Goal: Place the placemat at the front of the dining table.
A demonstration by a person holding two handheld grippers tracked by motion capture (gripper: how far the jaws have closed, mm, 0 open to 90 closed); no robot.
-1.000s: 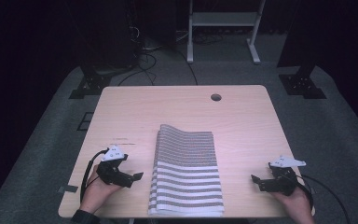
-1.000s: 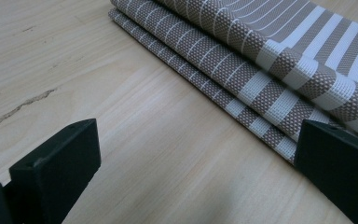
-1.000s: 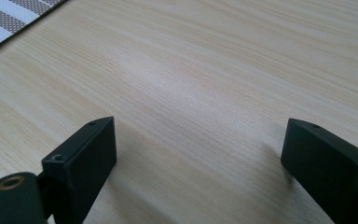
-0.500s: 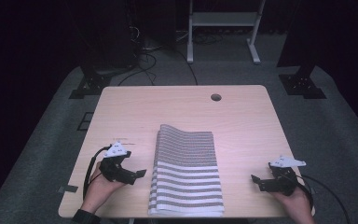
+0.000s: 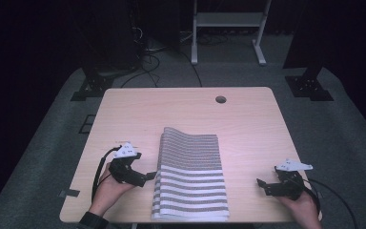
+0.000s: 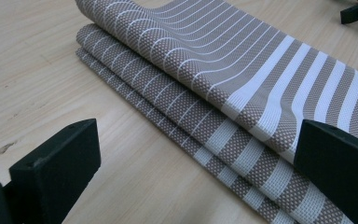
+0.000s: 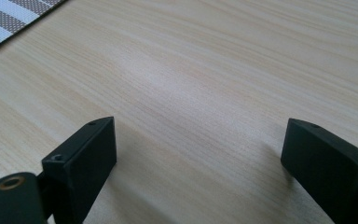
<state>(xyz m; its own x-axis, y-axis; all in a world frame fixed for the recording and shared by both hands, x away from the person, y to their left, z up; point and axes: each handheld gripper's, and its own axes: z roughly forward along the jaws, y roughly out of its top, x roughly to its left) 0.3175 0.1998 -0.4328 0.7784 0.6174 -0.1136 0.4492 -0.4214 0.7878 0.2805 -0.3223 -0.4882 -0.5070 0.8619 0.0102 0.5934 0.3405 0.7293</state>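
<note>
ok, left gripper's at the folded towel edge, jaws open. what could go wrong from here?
1. The striped towel lies in several stacked folds; the left gripper sits low by the edge, so it may pinch only one layer or the wrong one.
2. One jaw already overlaps the fold edge; pushing in could shove the stack across the table.
3. The right gripper is open and well clear of the towel, so nothing steadies the far side.

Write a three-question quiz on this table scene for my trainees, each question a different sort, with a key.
1. True or false: the left tongs are shut on the cloth.
2. Which tongs are nearer the cloth? A) left B) right
3. Fill in: the cloth's pattern is ____.

Key: 1. False; they are open at its edge. 2. A. 3. Stripes.
</note>
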